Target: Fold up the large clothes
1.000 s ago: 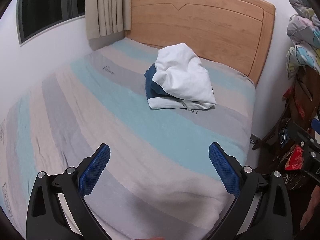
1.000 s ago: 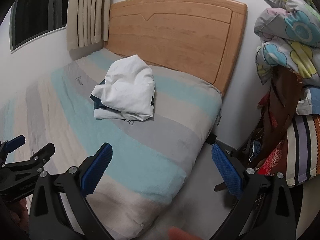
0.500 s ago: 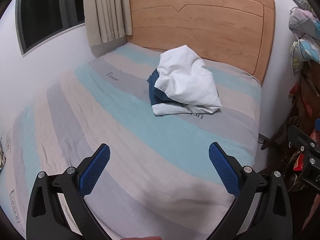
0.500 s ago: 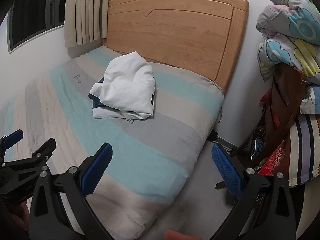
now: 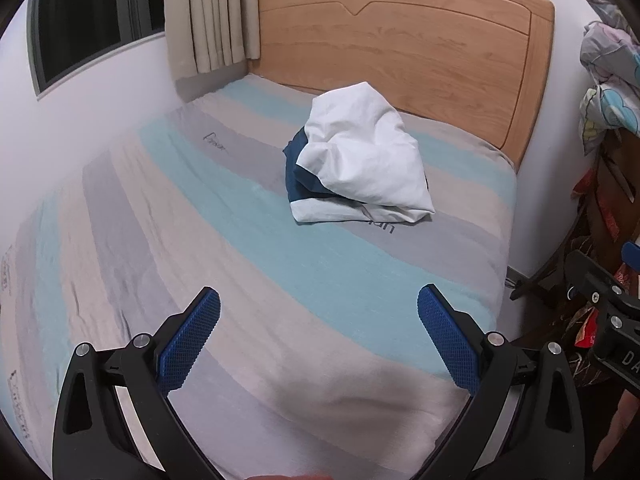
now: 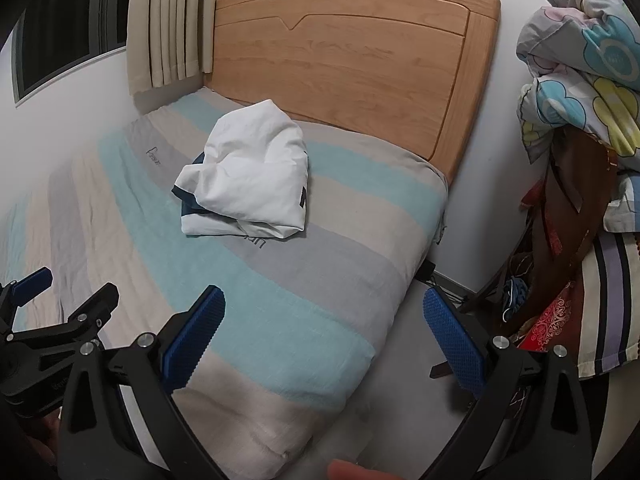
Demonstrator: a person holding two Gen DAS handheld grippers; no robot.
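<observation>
Bed [image 5: 248, 240]: most of both frames is taken up by it; covered in a wrinkly sheet striped teal, grey and beige, with some small script printed on a grey stripe.
Headboard [image 5: 404, 44]: light wood, seen top centre in both views, set against a white wall.
Window [image 5: 92, 12]: dark glass, upper left, with a beige curtain [image 5: 212, 12] bunched beside it, right next to the headboard.
Clothes [image 5: 360, 160]: a crumpled white and navy heap, dumped on the sheet just below the headboard, centre right in the left view and centre left in the right view [image 6: 248, 176]. Nothing is touching it.
Bedding [image 6: 580, 52]: a floral pile stacked along the right edge, with striped and red fabrics seen under it.
Floor [image 6: 400, 384]: a grey strip is seen lower right, between bed and clutter.
Left gripper [image 5: 319, 332]: blue pads spread wide, nothing held, hanging over the foot of the bed, well apart from the heap.
Right gripper [image 6: 324, 336]: also spread wide with nothing between the pads, held over the bed's near corner.
</observation>
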